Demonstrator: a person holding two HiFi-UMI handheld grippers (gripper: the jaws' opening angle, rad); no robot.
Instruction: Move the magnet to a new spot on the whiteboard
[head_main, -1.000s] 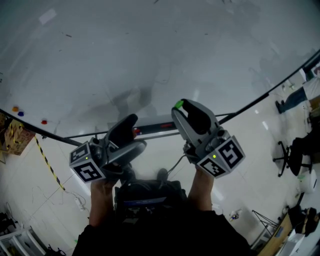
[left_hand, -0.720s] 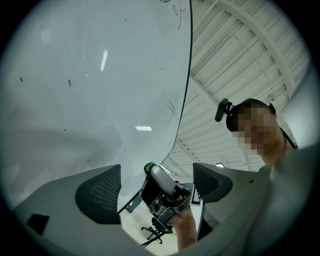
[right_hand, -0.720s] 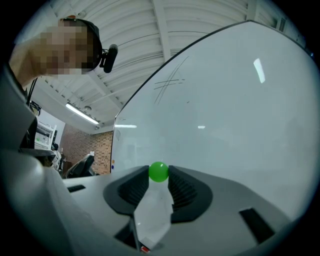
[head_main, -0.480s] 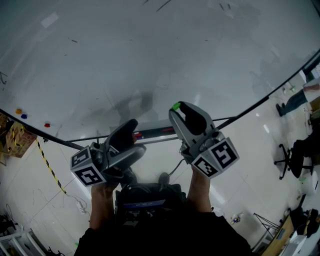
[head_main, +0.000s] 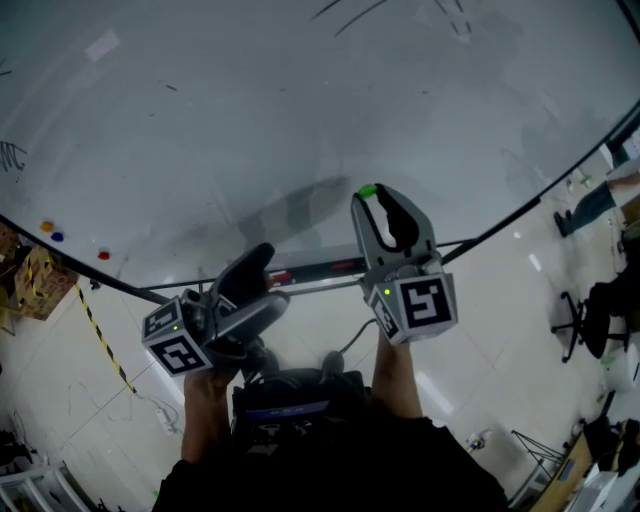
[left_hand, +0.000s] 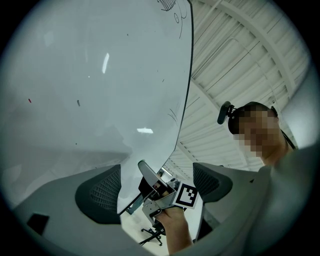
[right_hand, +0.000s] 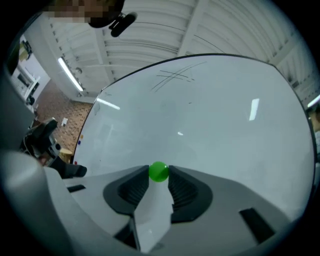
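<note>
Both jaws of our right gripper (right_hand: 159, 176) pinch the small round green magnet (head_main: 366, 191) at their tips. We should press it flat against the glossy white whiteboard (right_hand: 210, 115) before releasing it. Our left gripper (left_hand: 156, 187) hangs spread and empty.

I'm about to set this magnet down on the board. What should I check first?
1. Grip on the green magnet by the right tongs: ok, pinched at the tips.
2. Magnet touching the whiteboard: cannot tell.
3. Board near the magnet bare: ok; the three small magnets sit far to the left.
4. Way clear of the left tongs: ok, open, empty, lower down.
</note>
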